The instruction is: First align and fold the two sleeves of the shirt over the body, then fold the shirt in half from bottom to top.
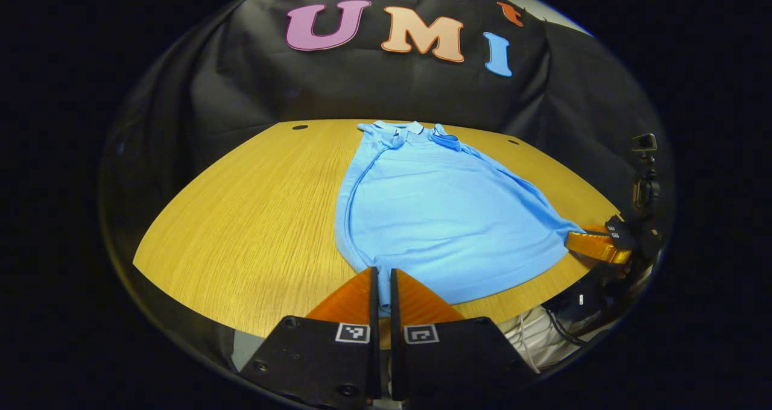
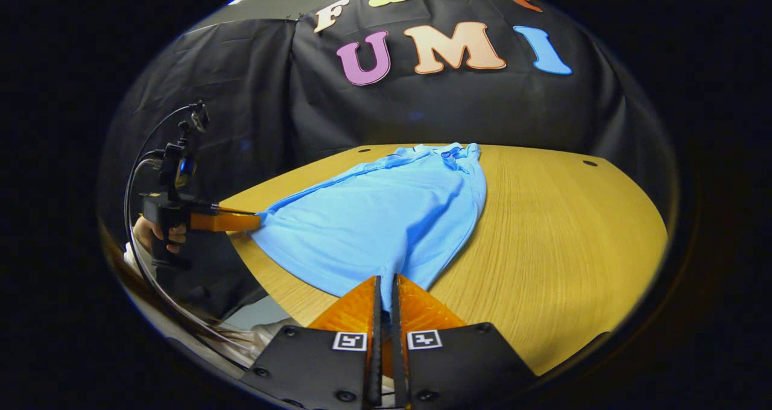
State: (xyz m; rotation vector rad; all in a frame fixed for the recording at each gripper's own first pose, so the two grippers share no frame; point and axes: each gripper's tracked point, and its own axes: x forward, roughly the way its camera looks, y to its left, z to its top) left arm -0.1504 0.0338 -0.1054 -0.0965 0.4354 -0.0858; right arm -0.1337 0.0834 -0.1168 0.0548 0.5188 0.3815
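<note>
Both bottom corners pinched, we stand ready for the bottom-to-top fold.

The table [image 1: 241, 217] has bare wood on both sides and beyond the collar. The shirt [image 1: 440, 211] lies flat along its middle, sleeves apparently tucked in, hem at the near edge. Our left gripper [image 1: 381, 277] is clenched on the near-left hem corner, our right gripper [image 2: 385, 283] on the near-right. We judge it best to lift both evenly, keep the hem taut, and carry it far to the collar.

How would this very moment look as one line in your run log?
stage: bottom-to-top fold starting | shirt: sleeves folded in, flat on table | left gripper: shut on hem | right gripper: shut on hem
</note>
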